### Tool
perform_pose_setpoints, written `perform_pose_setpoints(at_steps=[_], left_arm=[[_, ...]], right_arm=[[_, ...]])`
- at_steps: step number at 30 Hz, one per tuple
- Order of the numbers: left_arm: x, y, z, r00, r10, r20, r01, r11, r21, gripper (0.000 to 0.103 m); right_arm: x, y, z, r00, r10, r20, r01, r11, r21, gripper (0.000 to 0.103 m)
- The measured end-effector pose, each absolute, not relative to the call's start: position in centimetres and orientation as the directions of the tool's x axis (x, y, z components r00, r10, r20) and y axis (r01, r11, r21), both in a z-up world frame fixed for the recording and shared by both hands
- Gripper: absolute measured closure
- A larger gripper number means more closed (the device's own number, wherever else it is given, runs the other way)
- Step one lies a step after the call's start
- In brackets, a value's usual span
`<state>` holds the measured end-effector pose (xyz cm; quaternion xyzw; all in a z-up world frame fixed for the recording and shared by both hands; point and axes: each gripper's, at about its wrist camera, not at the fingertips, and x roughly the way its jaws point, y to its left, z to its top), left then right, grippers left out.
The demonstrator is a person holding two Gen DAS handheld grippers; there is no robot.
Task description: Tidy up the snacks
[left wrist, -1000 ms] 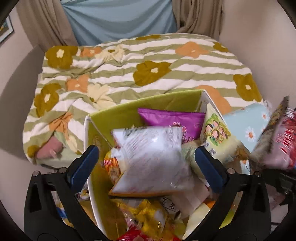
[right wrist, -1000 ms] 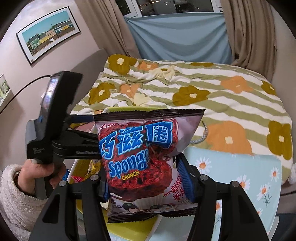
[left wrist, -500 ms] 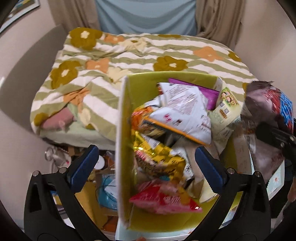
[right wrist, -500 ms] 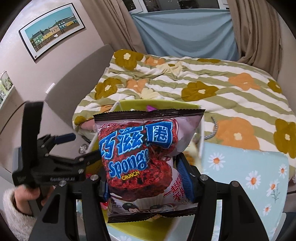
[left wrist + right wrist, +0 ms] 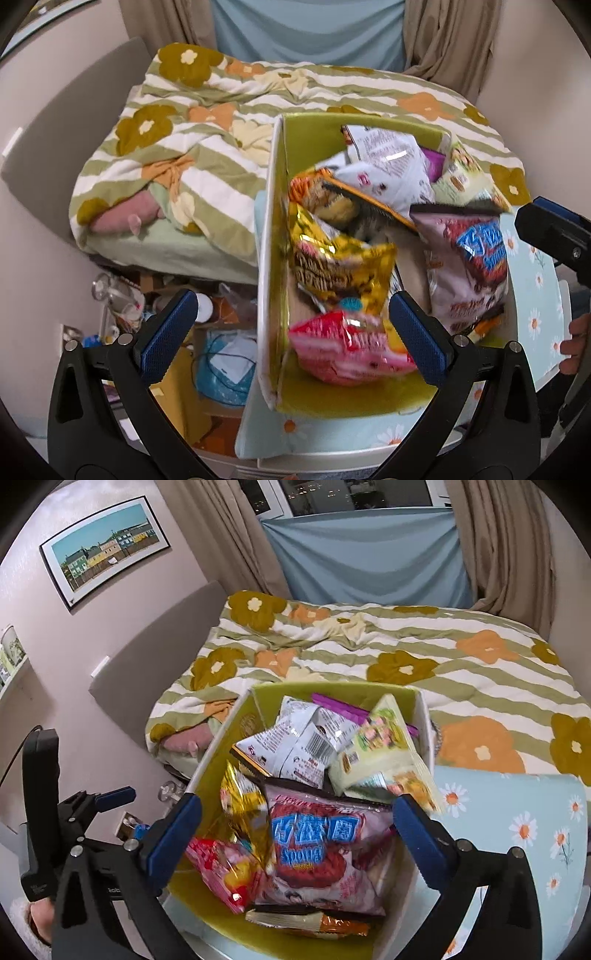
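A white box with a green lining [image 5: 269, 258] [image 5: 218, 746] holds several snack bags. The purple-red Sponge Crunch bag [image 5: 321, 849] [image 5: 469, 266] lies blurred in the box's near right part, on top of other packs. My right gripper [image 5: 295, 808] hangs over it with its jaws opening wide, and the pads touch nothing. A yellow bag [image 5: 332, 266], a red bag [image 5: 347, 347] and a white bag [image 5: 384, 162] fill the rest. My left gripper [image 5: 291, 310] is open and holds nothing, straddling the box's left wall.
The box stands on a table with a daisy-print cloth [image 5: 517, 812]. Behind it is a bed with a striped flower quilt [image 5: 406, 653]. Cluttered floor items [image 5: 221, 362] lie left of the table. A hand [image 5: 33, 919] holds the left gripper's handle.
My right gripper went from shut on the Sponge Crunch bag to wide open, and the bag dropped into the box. The left gripper shifted left, to over the box's left wall.
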<state>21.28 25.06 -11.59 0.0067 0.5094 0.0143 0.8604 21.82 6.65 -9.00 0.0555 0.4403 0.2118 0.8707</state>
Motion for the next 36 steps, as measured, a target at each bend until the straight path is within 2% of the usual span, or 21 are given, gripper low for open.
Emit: perform_pose_setpoints(at_steps=[6, 14, 24, 29, 36], left_arm=[[19.3, 24.3, -10.2, 0.508, 0.027, -0.861, -0.029, 0.999, 0.014, 0.0], [15.6, 20.9, -4.9, 0.62, 0.022, -0.785, -0.031, 1.0, 0.004, 0.0], [9.4, 16.7, -0.7, 0.758, 0.003, -0.652, -0.02, 1.0, -0.018, 0.0], [7.5, 15.3, -0.5, 0.779, -0.006, -0.627, 0.002, 1.0, -0.006, 0.0], [6.0, 13.6, -0.9, 0.786, -0.015, -0.619, 0.032, 0.999, 0.016, 0.0]], right_arm=[[19.9, 6.1, -7.8, 0.539, 0.417, -0.732, -0.324, 0.905, 0.276, 0.0], [15.8, 3.0, -3.1, 0.636, 0.393, -0.664, -0.329, 0.917, 0.227, 0.0], [9.3, -2.5, 0.2, 0.75, 0.185, -0.635, -0.163, 0.982, 0.093, 0.0], [6.8, -4.4, -0.3, 0.769, 0.077, -0.635, -0.078, 0.997, 0.027, 0.0], [4.8, -6.3, -0.6, 0.78, 0.009, -0.626, -0.013, 1.0, -0.003, 0.0]])
